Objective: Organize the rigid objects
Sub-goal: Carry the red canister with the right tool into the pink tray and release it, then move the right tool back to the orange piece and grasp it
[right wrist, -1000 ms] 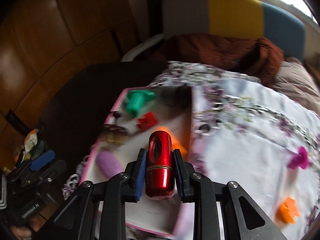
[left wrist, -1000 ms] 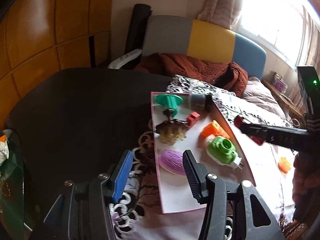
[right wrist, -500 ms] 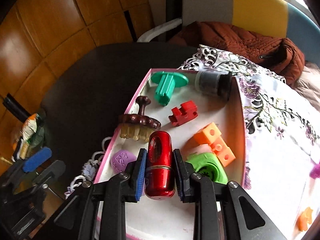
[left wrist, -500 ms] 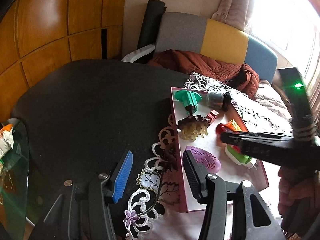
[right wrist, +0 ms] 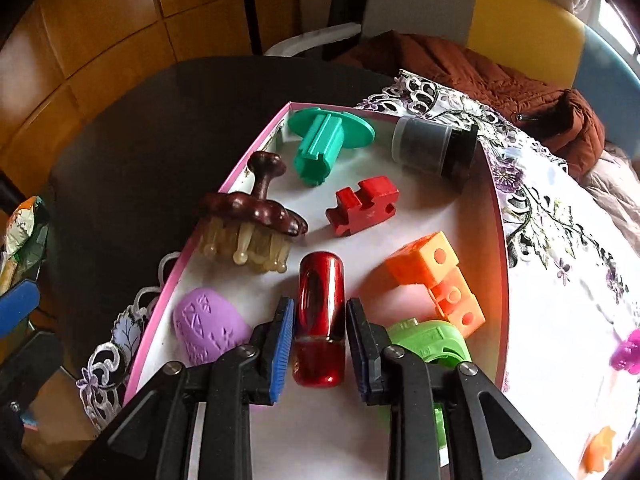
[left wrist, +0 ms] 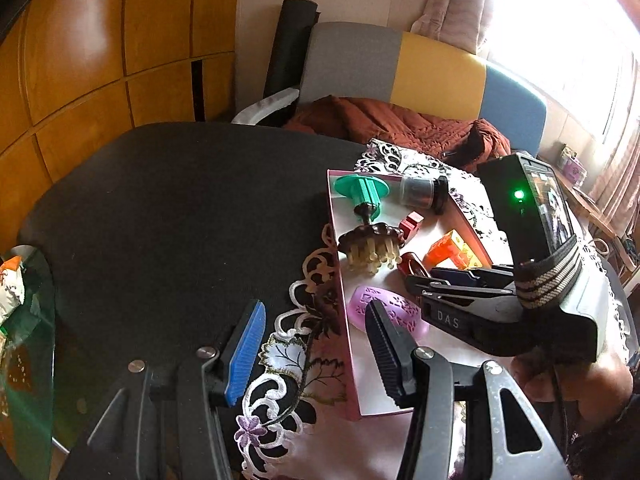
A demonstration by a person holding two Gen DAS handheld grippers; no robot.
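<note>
A pink-rimmed white tray (right wrist: 500, 220) lies on a flowered tablecloth. In it are a green spool (right wrist: 324, 140), a dark jar (right wrist: 436, 148), a red puzzle piece (right wrist: 362, 204), a wooden massage brush (right wrist: 252, 220), orange cubes (right wrist: 436, 280), a purple oval (right wrist: 204, 328) and a green toy (right wrist: 428, 340). A shiny red cylinder (right wrist: 320, 300) rests on the tray floor between the pads of my right gripper (right wrist: 318, 308). Its jaws are opening, with a thin gap on each side. My left gripper (left wrist: 316, 308) hovers open and empty over the tray's near left rim (left wrist: 340, 280).
A magenta piece (right wrist: 626, 354) and an orange piece (right wrist: 598, 448) lie on the cloth right of the tray. A black tabletop (left wrist: 160, 220) spreads to the left. Behind it, a brown jacket (left wrist: 400, 124) covers a sofa. A glass shelf (left wrist: 24, 320) stands at the left edge.
My right gripper came down into the tray with the red cylinder, set it on the floor between brush and orange cubes, and its pads have parted. The left gripper stayed put.
</note>
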